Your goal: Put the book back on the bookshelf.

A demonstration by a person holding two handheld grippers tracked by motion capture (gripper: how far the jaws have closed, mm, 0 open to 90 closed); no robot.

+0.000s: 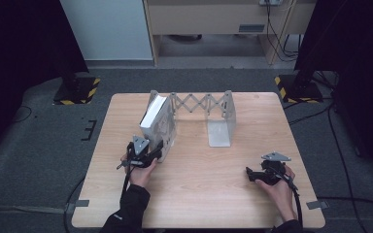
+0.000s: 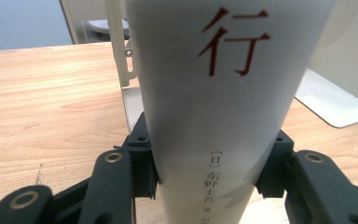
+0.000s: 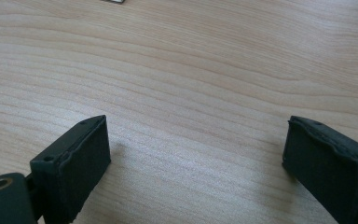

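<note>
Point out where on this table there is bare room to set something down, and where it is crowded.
Bare wood lies between the book and the right gripper, along the table near edge, and right of the rack's end plate. The back left is crowded: book, rack, left gripper.

High view is looking down on the wooden table (image 1: 199,189); gripper views are skimming it closely along their jaws.

Red and black print on the white book spine

The book (image 2: 223,116) carries a large red "行" on its spine; lower down, small black characters read "[日] 东野圭吾", with the print below too blurred to read.
</note>
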